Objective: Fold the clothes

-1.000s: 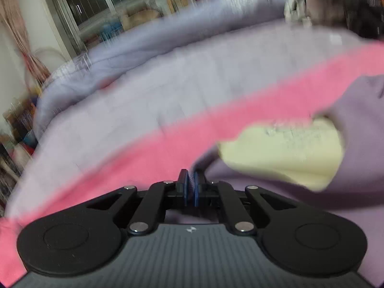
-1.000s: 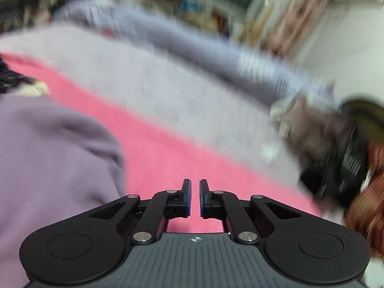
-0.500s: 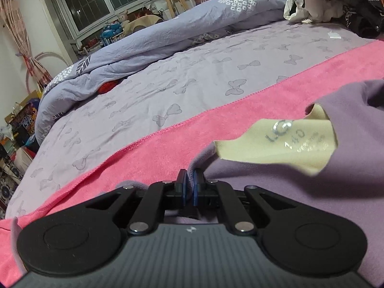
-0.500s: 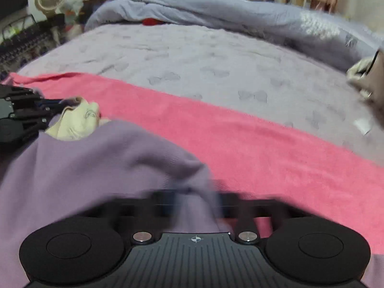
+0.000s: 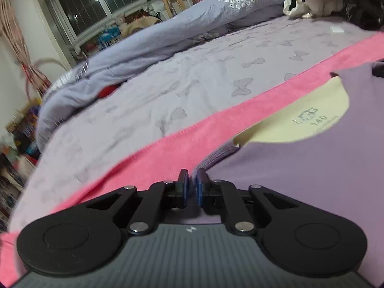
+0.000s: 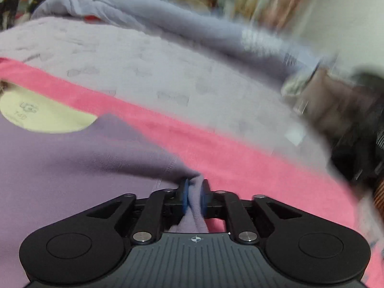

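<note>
Both grippers clamp the purple sweatshirt point(image 5: 312, 168): left gripper point(image 5: 192, 182) pinches the ribbed collar edge, right gripper point(image 6: 194, 192) holds a bunched shoulder fold. Sweatshirt lies on the pink towel point(image 5: 168, 148) along the bed's point(image 5: 168, 91) near edge, cream inner lining point(image 5: 307, 120) showing.

We are holding our left gripper point(image 5: 192, 180), a black two-finger tool with blue pads, low and pointing forward. Its fingers are pressing almost together, pinching a thin ribbed edge of the soft purple shirt point(image 5: 312, 168). We are holding our right gripper point(image 6: 194, 189), a black tool of the same kind with blue pads, low and level too. Its fingers are squeezing a thick bunch of the purple shirt point(image 6: 72, 168), and a fold of cloth is hanging down between them toward the gripper's body.
</note>
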A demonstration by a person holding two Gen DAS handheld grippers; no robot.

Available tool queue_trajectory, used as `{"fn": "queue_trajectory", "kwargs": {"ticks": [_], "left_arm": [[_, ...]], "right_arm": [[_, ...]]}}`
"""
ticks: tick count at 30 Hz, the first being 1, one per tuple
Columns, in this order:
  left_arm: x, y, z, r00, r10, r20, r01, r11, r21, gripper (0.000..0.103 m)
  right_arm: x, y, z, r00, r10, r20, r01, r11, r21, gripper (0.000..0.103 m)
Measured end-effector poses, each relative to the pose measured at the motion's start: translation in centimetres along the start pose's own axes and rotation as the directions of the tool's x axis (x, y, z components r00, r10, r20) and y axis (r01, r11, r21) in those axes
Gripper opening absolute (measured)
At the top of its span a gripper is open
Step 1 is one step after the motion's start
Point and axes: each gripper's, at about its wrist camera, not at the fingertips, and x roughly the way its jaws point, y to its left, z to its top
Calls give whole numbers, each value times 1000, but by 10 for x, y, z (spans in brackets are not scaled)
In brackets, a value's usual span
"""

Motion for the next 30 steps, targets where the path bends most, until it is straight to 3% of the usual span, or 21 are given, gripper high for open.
{"fn": "queue_trajectory", "kwargs": {"ticks": [1, 3, 4, 5, 7, 8, 11, 13, 15, 18, 20, 22, 23, 24, 27, 29, 30], "left_arm": [[2, 5, 3, 1000, 6, -6, -6, 1000, -26, 15], [9, 29, 11, 998, -30, -47, 22, 984, -175, 18], [11, 47, 16, 997, -15, -73, -7, 959, -285, 8], [13, 66, 18, 994, 18, -112, -61, 920, -388, 8], [11, 106, 16, 990, -14, -138, -67, 824, -562, 8], [4, 119, 12, 993, -27, -115, -47, 802, -595, 8], [-28, 126, 4, 992, 88, -89, -119, 882, -456, 9], [-53, 123, -11, 992, 115, -46, -123, 931, -344, 21], [-74, 126, -36, 987, 149, -52, -158, 934, -319, 21], [-94, 145, -74, 971, 215, -103, -238, 876, -420, 21], [-102, 161, -97, 969, 210, -127, -245, 818, -519, 38], [-104, 171, -116, 970, 188, -157, -245, 772, -587, 43], [-102, 172, -121, 968, 185, -171, -251, 765, -593, 45], [-102, 171, -123, 966, 190, -176, -258, 767, -588, 49], [-107, 162, -117, 972, 192, -138, -236, 773, -589, 53], [-113, 152, -109, 984, 159, -85, -178, 776, -605, 60], [-113, 146, -107, 983, 164, -85, -182, 789, -587, 69]], "right_arm": [[-1, 3, 0, 1000, -13, 5, 13, 1000, -15, 17], [-2, -4, 2, 1000, -1, 6, 1, 1000, 15, 26], [-6, -16, 3, 1000, 23, 5, -24, 997, 72, 42], [-8, -33, 3, 999, 52, 3, -52, 985, 165, 67], [-15, -78, -3, 992, 128, 19, -124, 897, 424, 76], [-19, -98, -6, 987, 158, 40, -155, 836, 527, 76], [-42, -140, -14, 984, 138, 112, -178, 721, 670, 76], [-71, -141, -12, 982, 96, 159, -175, 768, 616, 76], [-100, -119, -9, 967, 156, 204, -240, 832, 501, 73], [-145, -61, -13, 932, 288, 222, -345, 892, 291, 64], [-164, -23, -20, 895, 395, 205, -434, 877, 208, 64], [-170, 15, -33, 858, 491, 148, -512, 839, 185, 64], [-168, 31, -41, 861, 496, 111, -508, 842, 180, 64], [-162, 48, -51, 878, 474, 68, -478, 862, 167, 66], [-169, 61, -50, 908, 413, 76, -419, 901, 113, 72], [-165, 57, -53, 901, 428, 71, -434, 889, 145, 76], [-164, 54, -54, 896, 439, 69, -444, 881, 164, 77]]}}
